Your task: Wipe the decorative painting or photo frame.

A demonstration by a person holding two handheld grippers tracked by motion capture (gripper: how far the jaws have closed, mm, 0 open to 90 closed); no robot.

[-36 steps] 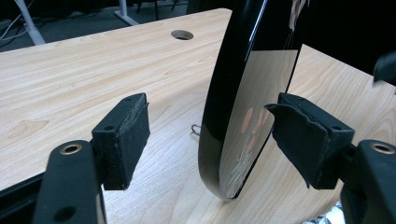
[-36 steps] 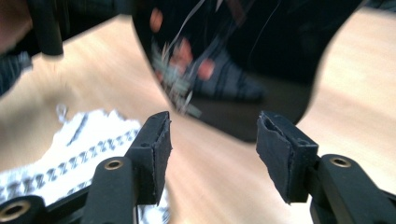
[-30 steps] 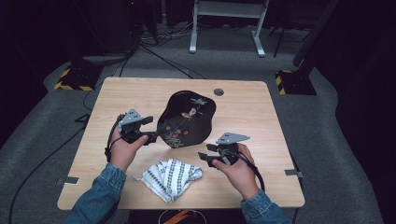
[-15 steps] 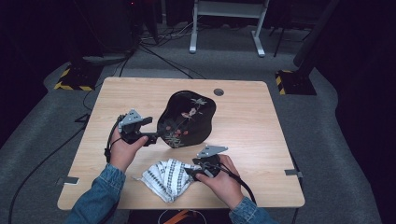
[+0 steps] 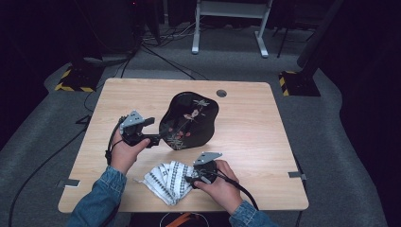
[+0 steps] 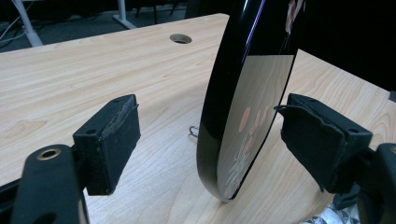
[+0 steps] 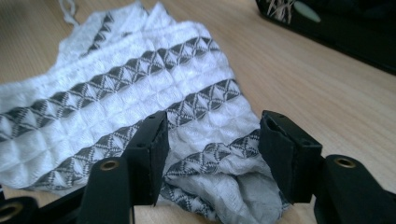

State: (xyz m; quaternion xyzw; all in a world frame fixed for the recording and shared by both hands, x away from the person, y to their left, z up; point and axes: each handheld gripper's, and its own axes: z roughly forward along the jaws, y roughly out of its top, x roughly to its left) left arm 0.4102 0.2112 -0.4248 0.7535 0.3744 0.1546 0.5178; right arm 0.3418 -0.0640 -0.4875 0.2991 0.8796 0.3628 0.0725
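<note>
High view: the right hand-held gripper has moved down to the cloth on the counter's near edge.

Left gripper view: jaws just opened around the upright tray, untouched.

Right gripper view: jaws widened, straddling a cloth fold, ready to pinch.

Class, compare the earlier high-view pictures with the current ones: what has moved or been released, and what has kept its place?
The right gripper moved from beside the glossy black flower-painted tray down to the white cloth with grey diamond bands, jaws opening astride a fold. The left gripper stayed put; its jaws opened off the tray's rim. Tray, cloth and wooden table stayed.
</note>
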